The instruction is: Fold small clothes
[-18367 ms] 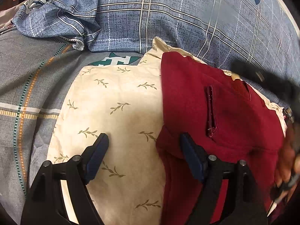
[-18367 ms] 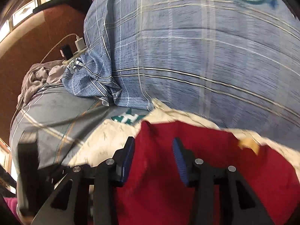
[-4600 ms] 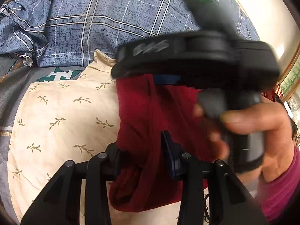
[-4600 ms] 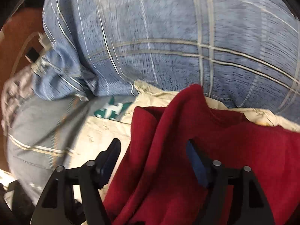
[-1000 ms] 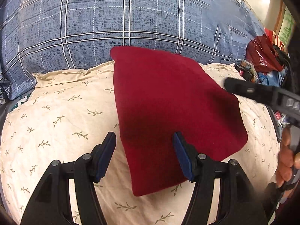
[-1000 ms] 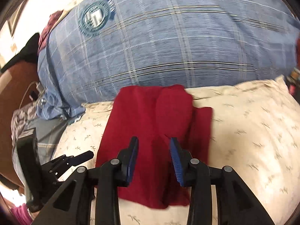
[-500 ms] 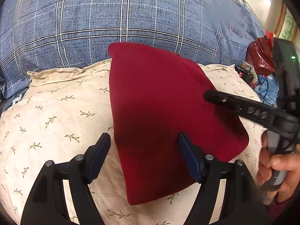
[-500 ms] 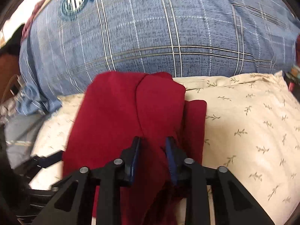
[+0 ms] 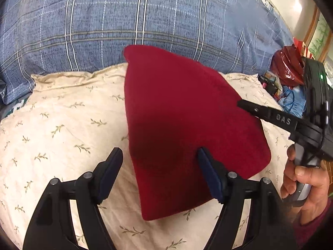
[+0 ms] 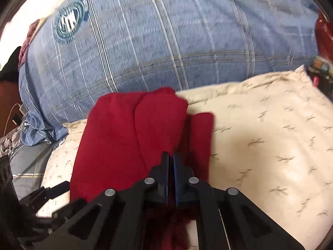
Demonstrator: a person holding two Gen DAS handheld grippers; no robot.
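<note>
Lying folded on the cream leaf-print pillow against the blue plaid bedding, dark red fleece garment, right gripper jaws clenched on its near edge, left gripper jaws spread wide above it.

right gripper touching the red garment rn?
Touching. Right wrist view: the right gripper has its jaws shut on a fold of the red garment, which lies on the cream pillow.
</note>
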